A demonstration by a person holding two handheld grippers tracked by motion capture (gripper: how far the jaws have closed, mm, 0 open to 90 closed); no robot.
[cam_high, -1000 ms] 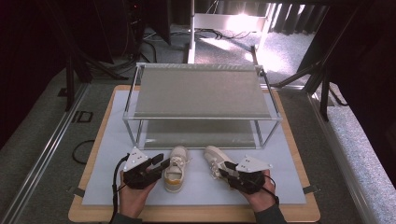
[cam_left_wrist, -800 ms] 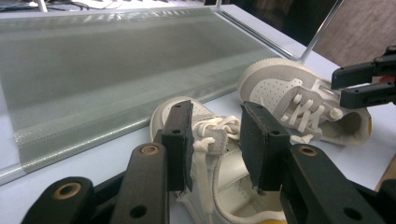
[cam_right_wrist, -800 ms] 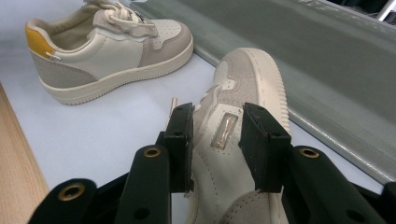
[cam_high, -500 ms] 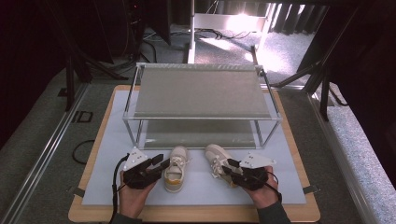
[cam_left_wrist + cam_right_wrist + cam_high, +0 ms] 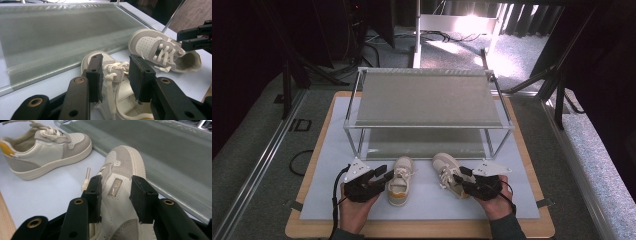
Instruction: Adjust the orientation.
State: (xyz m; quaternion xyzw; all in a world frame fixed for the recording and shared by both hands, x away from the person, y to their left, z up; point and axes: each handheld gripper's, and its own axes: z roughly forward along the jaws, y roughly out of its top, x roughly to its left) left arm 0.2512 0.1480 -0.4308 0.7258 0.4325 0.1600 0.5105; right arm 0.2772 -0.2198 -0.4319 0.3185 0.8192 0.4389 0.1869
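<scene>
Plywood table point(image 5: 422, 231) with pale mat point(image 5: 327, 150) stands on grey carpet point(image 5: 257, 145).

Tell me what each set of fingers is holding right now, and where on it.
The left gripper straddles the left shoe at its tongue. The right gripper, jaws just opening, straddles the right shoe mid-upper. Firm contact cannot be told.

Two small cream-and-grey leather sneakers are lying side by side on the pale mat before the rack: the left one point(image 5: 399, 174), yellow-heeled, pointing toward the shelf; the right one point(image 5: 448, 171) tilting on its side, laces trailing.
</scene>
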